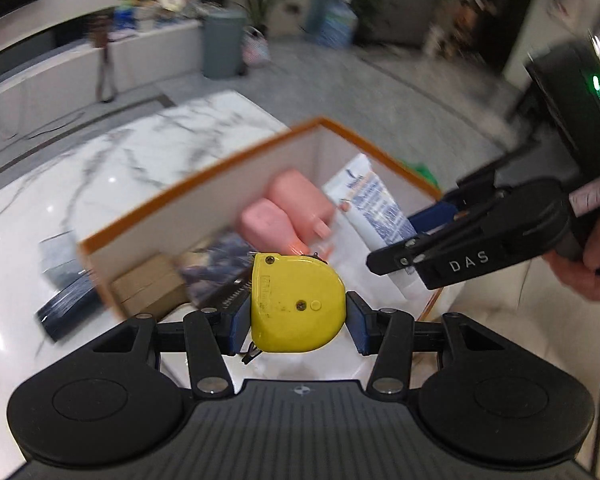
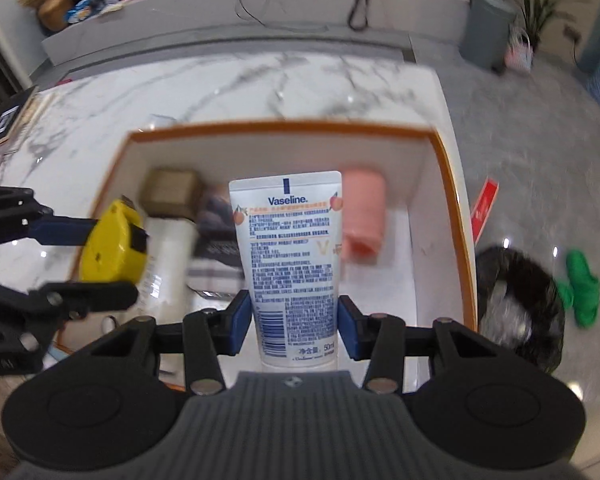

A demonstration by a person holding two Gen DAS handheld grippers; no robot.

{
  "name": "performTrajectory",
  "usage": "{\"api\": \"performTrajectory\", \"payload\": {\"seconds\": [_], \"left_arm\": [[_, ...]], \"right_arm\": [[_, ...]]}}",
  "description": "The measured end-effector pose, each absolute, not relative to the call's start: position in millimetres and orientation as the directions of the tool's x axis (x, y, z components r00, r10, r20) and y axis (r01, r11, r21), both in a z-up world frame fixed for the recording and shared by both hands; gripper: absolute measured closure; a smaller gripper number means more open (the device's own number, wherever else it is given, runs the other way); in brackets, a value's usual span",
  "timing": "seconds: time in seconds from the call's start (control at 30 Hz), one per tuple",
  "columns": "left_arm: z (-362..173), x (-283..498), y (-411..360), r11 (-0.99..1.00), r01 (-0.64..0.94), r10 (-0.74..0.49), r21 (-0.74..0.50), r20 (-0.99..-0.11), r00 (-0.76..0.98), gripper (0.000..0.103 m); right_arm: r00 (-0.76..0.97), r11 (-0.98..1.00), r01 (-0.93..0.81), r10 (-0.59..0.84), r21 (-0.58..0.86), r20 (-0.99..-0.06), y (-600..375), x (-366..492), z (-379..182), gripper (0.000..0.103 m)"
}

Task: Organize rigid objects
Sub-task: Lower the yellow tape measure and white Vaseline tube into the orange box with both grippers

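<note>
My left gripper (image 1: 297,322) is shut on a yellow tape measure (image 1: 294,304), held above the near side of a white box with an orange rim (image 1: 204,178). My right gripper (image 2: 296,326) is shut on a white Vaseline tube (image 2: 290,256), cap end toward the camera, over the same box (image 2: 284,126). In the right wrist view the tape measure (image 2: 114,246) and the left gripper (image 2: 80,254) hang over the box's left side. In the left wrist view the tube (image 1: 374,208) and the right gripper (image 1: 410,240) come in from the right. Inside lie a pink bottle (image 2: 362,210), a brown carton (image 2: 172,192) and a dark packet (image 1: 216,268).
The box stands on a white marble table (image 2: 228,84) near its right edge. A dark flat item (image 1: 66,288) lies on the table left of the box. On the floor to the right are a black bin bag (image 2: 520,312), a green cloth (image 2: 582,284) and a grey bin (image 2: 486,32).
</note>
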State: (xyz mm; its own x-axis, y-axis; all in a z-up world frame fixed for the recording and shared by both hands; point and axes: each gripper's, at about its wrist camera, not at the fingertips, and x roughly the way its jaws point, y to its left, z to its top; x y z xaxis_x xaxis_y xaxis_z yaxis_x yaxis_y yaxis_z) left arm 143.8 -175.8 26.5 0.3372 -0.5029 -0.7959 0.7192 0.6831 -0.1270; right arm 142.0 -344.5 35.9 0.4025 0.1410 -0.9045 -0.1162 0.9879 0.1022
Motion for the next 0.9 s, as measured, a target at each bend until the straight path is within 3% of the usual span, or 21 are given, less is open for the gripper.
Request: {"api": "performTrajectory", "payload": {"seconds": [0.3, 0.33, 0.37, 0.4, 0.9], "left_arm": [[-25.4, 171.3, -201.7, 0.636, 0.766, -0.378, -0.098, -0.904, 0.198, 0.047], [-29.5, 173.0, -201.5, 0.632, 0.767, -0.368, -0.106, -0.913, 0.177, 0.047], [-33.8, 173.7, -203.8, 0.626, 0.773, -0.357, -0.108, -0.920, 0.160, 0.047], [-36.8, 173.9, -205.4, 0.623, 0.775, -0.345, -0.106, -0.926, 0.152, 0.047], [-62.6, 183.9, -206.3, 0.702, 0.687, -0.299, -0.190, -0.953, 0.042, 0.047]], "right_arm": [[0.282, 0.970, -0.126, 0.236, 0.208, -0.930, -345.0, 152.0, -15.1, 0.059], [0.262, 0.967, -0.118, 0.249, 0.225, -0.932, -345.6, 153.8, -20.0, 0.064], [0.240, 0.964, -0.113, 0.262, 0.242, -0.935, -346.1, 155.5, -24.7, 0.075], [0.217, 0.959, -0.113, 0.280, 0.260, -0.935, -346.3, 158.3, -29.1, 0.079], [0.163, 0.910, -0.130, 0.412, 0.394, -0.896, -350.0, 158.1, -15.8, 0.082]]}}
